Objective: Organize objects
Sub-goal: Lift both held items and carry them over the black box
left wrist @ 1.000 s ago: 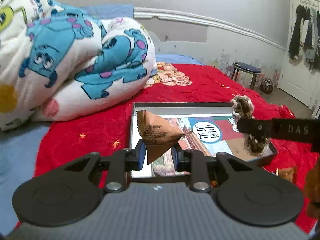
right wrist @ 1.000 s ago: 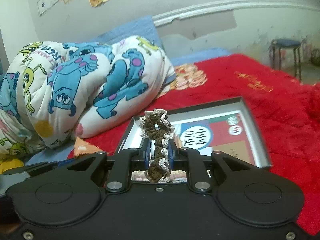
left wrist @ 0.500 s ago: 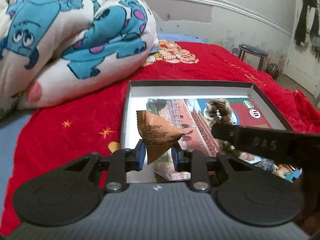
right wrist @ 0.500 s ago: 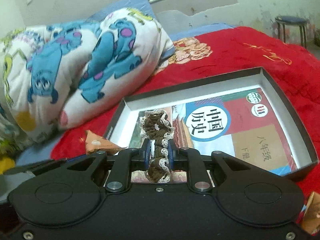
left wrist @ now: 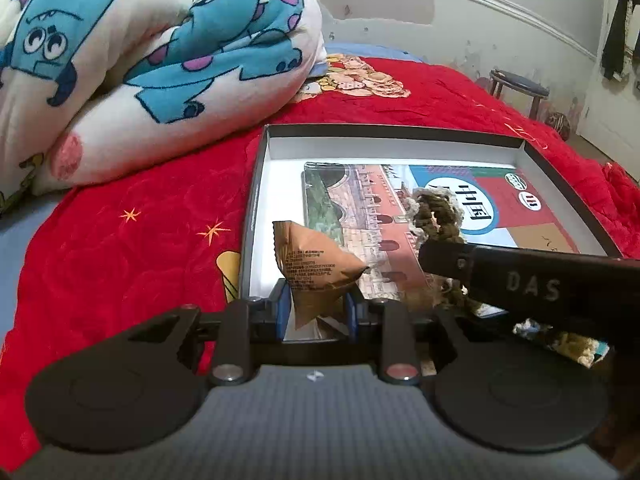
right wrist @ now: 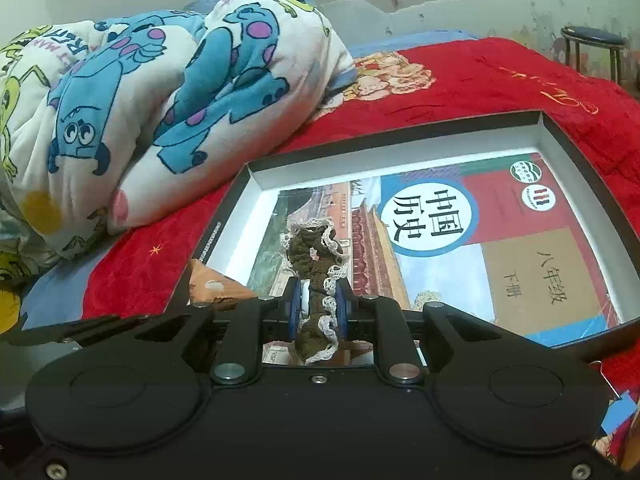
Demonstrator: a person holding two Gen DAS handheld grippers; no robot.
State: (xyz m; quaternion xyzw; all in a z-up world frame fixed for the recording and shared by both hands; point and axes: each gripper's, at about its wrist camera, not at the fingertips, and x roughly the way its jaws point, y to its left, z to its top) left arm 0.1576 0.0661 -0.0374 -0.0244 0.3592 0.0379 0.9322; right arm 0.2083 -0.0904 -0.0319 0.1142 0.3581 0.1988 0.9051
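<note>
Snack packet (left wrist: 320, 270), brown and pillow-shaped, is pinched in the left gripper (left wrist: 316, 308) over the near-left corner of the shallow box (left wrist: 392, 130); the right gripper (right wrist: 320, 300) is clamped on a lace-edged brown scrunchie (right wrist: 314, 256) above the textbook (right wrist: 500, 248) lying in the box. For a clean drop, each item likely needs lowering inside the rim, then releasing onto bare cover, the 2 kept apart.

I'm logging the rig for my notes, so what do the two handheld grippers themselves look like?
Both are black, with two round discs and silver screws at the finger arms, and blue pads. The left gripper has a grey ribbed body; the right gripper has a black one, its finger lettered DAS.
</note>
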